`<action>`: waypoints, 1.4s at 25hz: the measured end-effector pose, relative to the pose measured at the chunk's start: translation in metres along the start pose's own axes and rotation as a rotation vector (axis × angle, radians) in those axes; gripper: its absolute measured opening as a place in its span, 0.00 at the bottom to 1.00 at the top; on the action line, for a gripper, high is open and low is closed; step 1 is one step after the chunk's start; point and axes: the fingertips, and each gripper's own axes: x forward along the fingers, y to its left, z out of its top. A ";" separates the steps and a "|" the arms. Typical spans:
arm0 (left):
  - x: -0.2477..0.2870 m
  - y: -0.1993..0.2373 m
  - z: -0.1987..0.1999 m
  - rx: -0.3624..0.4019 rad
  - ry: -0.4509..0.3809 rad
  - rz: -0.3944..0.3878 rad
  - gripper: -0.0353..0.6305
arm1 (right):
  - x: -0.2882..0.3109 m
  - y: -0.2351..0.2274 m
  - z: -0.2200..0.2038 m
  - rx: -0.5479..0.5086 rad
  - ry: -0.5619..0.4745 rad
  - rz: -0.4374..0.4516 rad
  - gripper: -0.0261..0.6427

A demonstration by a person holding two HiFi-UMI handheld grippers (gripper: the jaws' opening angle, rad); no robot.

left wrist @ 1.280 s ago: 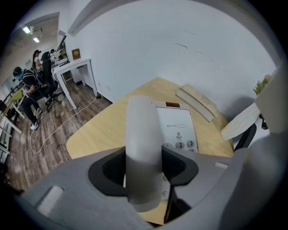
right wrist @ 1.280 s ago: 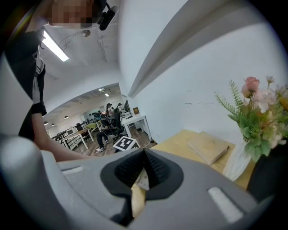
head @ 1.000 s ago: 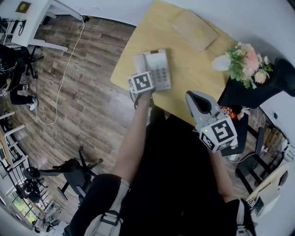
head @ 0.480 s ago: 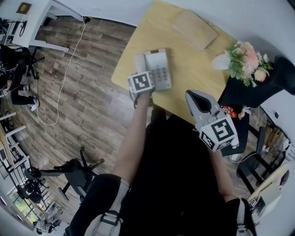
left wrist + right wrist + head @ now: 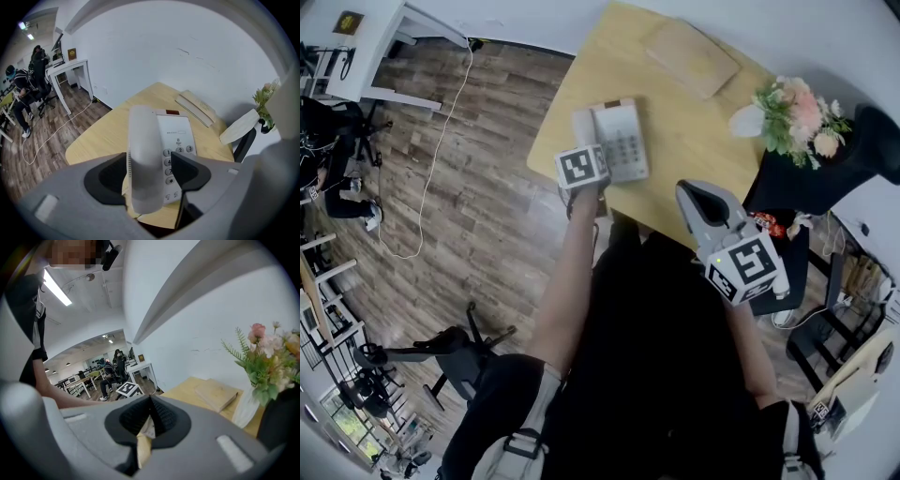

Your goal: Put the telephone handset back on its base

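The white telephone base (image 5: 623, 141) with its keypad sits near the front left edge of the wooden table (image 5: 694, 150). The white handset (image 5: 145, 154) lies along the left side of the base (image 5: 180, 136). My left gripper (image 5: 149, 172) reaches over the table edge with its jaws opening on either side of the handset. A gap shows at the right pad (image 5: 185, 171), so the pads do not press on it. My right gripper (image 5: 696, 194) hangs at the front edge of the table, right of the phone, its jaws shut on nothing.
A flat wooden board (image 5: 692, 58) lies at the far side of the table. A white vase of flowers (image 5: 792, 117) stands at the right, next to a black chair back (image 5: 811, 183). Wooden floor (image 5: 469, 216) lies left of the table.
The left gripper's marker cube has shifted slightly to the left and back from the phone. The handset stays lying on the base. The right gripper has hardly moved.
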 end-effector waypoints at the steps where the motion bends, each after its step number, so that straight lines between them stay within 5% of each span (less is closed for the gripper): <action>1: -0.001 0.000 0.000 0.008 -0.002 -0.002 0.51 | -0.001 0.000 0.000 0.000 -0.002 0.000 0.04; 19: -0.044 0.007 0.008 0.061 -0.077 -0.009 0.52 | -0.001 0.018 0.013 -0.039 -0.040 0.026 0.04; 29: -0.096 0.008 0.035 0.065 -0.201 -0.048 0.52 | 0.013 0.032 0.029 -0.076 -0.055 0.054 0.04; 35: -0.136 0.001 0.065 0.145 -0.314 -0.042 0.51 | 0.015 0.022 0.046 -0.098 -0.080 0.027 0.04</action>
